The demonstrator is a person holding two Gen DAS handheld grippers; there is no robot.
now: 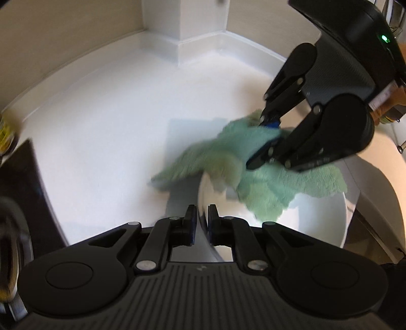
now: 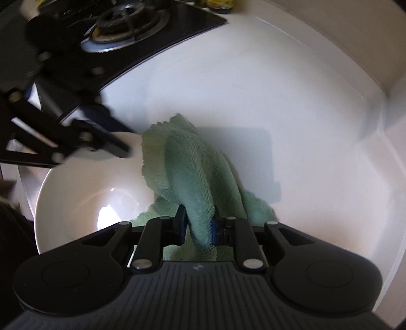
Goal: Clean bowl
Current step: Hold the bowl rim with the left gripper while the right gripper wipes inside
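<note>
A white bowl (image 1: 317, 218) is held above the white counter. My left gripper (image 1: 202, 223) is shut on the bowl's rim, one finger inside and one outside. It shows blurred at the left of the right wrist view (image 2: 119, 144). My right gripper (image 2: 199, 226) is shut on a green cloth (image 2: 192, 172), which hangs over the bowl's (image 2: 76, 193) right rim and into it. In the left wrist view the right gripper (image 1: 266, 142) comes in from the upper right, with the cloth (image 1: 253, 162) draped across the bowl's far rim.
A white counter (image 1: 114, 132) runs to a cream wall with a corner post (image 1: 200, 30). A black gas hob (image 2: 121, 28) lies at the left. Small jars (image 2: 218, 3) stand behind the hob. A pale blue mat (image 2: 253, 147) lies on the counter under the cloth.
</note>
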